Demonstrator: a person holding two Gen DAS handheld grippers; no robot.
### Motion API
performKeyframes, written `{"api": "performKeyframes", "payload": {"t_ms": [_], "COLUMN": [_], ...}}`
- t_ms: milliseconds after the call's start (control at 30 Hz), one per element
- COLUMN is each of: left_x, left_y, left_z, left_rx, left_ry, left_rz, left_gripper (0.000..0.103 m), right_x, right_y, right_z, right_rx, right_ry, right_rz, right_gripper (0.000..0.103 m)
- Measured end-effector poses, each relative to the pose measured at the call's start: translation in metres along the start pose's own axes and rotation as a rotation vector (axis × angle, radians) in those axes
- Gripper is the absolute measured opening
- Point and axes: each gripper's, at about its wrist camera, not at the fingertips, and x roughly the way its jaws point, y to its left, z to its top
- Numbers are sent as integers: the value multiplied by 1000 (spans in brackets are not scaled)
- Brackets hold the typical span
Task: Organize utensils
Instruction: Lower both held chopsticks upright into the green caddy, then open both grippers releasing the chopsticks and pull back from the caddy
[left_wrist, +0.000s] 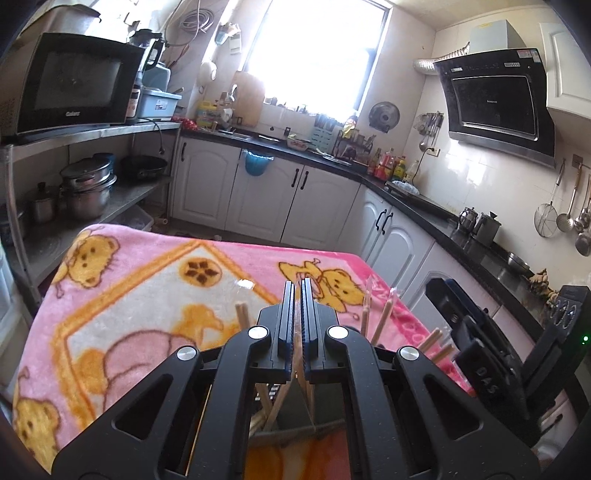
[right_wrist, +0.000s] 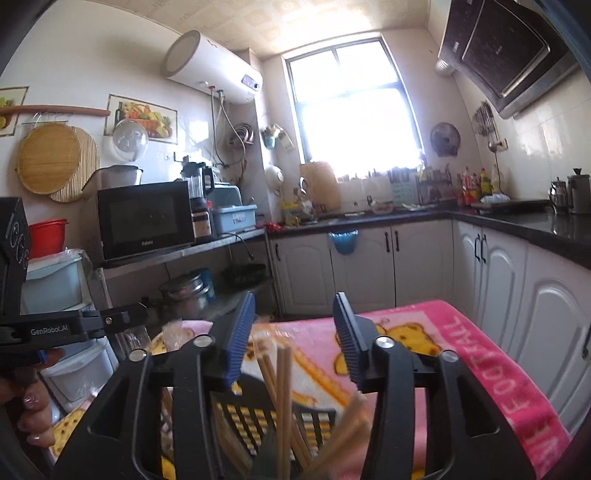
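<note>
While the left gripper (left_wrist: 298, 291) hangs over the pink bear blanket (left_wrist: 147, 288) on the bench, its jaws are almost shut, with only a thin gap. A pale wrapped stick (left_wrist: 297, 354) sits in that gap, so the jaws seem to pinch it, though the spot is hard to see. Below the jaws, more sticks lean inside a dark slotted holder (left_wrist: 271, 393). Other wooden chopsticks (left_wrist: 384, 314) poke up just to the right of the left gripper, some in clear wrap. Farther right, near the right edge of the bench, is the right gripper (left_wrist: 491, 354).

Seen from the right wrist, the left gripper (right_wrist: 74, 326) shows at the left side, with a hand (right_wrist: 29, 406) under it. The right gripper (right_wrist: 295, 332) has its jaws wide apart and holds nothing. Between and below them, chopsticks (right_wrist: 283, 391) stand up out of a black basket (right_wrist: 251, 417) with slots. The basket rests on the pink blanket (right_wrist: 461, 369), near the close edge of the bench.
</note>
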Motion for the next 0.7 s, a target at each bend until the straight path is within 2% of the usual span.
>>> {"api": "performKeyframes", "payload": {"t_ms": [33,67,133,200,300,367,533,700], "left_x": [-2,-4,-10,-16,-27,-35,-48,-58], "left_y": [1,2,3,4,3,1,-3,-8], "left_z": [-1,-3,-6,-9,-14,-19,-35,-56], "left_rx": [-2,-4,-7,-12,-13,-10,-21,-18], "left_ry": [4,4,-5,-10,-19,-21,15,36], "left_rz": [4,13,29,38,62,73,71,88], "left_gripper": [7,20,35,40,55,69,84,92], "right_x": [-3,-9,-18,-28,-42,-51,-72,-90], "right_y": [0,0,-3,-6,-10,-13,-21,-20], "right_z": [0,0,-1,-3,-6,-9,-17,-24], "right_rx": [-7,-17,-18,-19,-23,-30,-11,-24], "right_ry": [9,24,44,53,71,87,125,155], "right_rz": [-4,-10,-20,-33,-46,-59,-55,-64], "right_gripper": [52,53,58,64,68,72,83,92]}}
